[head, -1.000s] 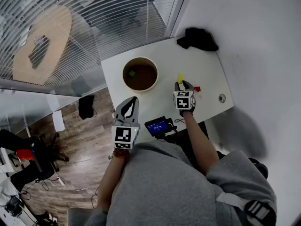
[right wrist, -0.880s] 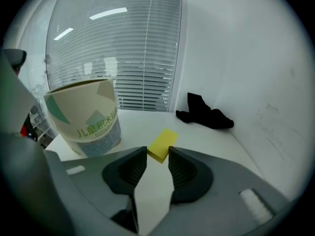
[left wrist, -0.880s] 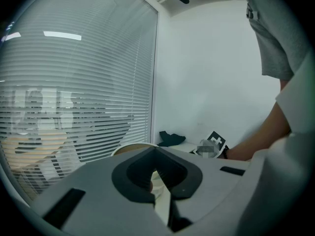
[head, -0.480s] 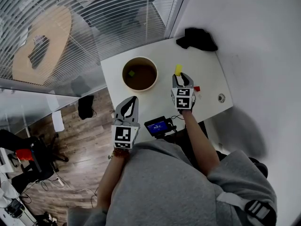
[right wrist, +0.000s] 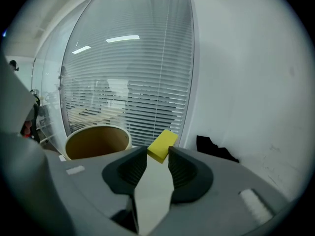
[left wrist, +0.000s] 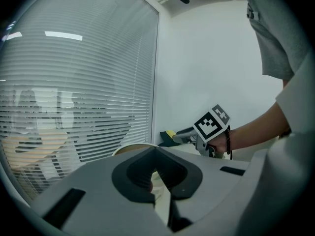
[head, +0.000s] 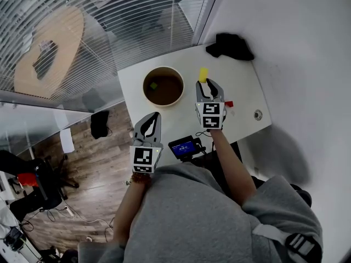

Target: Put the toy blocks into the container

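My right gripper (head: 204, 82) is shut on a yellow block (head: 203, 73), held above the white table (head: 241, 81) just right of the container. In the right gripper view the yellow block (right wrist: 162, 145) sticks out between the fingertips, with the round tan container (right wrist: 96, 141) to its left. That container (head: 163, 86) has a small green block (head: 154, 85) inside. A red block (head: 229, 103) lies on the table right of my right gripper. My left gripper (head: 156, 116) hovers at the table's near left edge, jaws together, nothing in them.
A black cloth (head: 230, 45) lies at the table's far right corner. A small device with a blue screen (head: 184, 147) sits at the near edge between my hands. A round fitting (head: 258, 114) is set in the right corner. Blinds and a white wall stand behind.
My right gripper has risen from the table with the yellow block and drifted away from me, slightly left toward the container. The left gripper has stayed put.
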A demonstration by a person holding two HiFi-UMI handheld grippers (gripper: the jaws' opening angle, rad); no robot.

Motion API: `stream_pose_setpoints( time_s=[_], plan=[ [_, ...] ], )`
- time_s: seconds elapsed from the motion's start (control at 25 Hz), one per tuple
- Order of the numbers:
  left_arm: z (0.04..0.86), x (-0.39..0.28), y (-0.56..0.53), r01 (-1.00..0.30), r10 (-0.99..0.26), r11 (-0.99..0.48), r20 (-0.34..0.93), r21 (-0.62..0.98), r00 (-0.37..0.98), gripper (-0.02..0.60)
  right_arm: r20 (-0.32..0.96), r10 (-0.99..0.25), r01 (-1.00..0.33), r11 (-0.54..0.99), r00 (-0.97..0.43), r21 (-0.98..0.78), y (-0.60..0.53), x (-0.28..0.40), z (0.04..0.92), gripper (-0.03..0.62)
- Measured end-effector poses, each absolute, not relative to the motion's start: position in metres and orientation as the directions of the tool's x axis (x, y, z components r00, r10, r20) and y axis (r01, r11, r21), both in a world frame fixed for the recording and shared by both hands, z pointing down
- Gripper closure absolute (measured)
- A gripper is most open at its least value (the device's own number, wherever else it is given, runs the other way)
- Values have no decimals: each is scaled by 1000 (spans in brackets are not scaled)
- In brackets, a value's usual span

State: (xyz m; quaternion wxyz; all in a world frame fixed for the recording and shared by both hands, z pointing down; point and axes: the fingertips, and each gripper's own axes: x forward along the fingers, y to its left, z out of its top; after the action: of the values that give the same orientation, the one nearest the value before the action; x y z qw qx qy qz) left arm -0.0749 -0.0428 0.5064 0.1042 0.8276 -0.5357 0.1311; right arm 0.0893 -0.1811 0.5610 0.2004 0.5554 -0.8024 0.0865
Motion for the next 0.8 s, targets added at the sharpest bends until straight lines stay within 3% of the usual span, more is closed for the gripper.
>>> stream_pose_setpoints(
  time_s=[0.8],
  plan=[
    [506,-82,-40,-921,-869,-387,319,36,378,574,340,-839,-874,478,-425,86,-169,28,521,450]
  ],
)
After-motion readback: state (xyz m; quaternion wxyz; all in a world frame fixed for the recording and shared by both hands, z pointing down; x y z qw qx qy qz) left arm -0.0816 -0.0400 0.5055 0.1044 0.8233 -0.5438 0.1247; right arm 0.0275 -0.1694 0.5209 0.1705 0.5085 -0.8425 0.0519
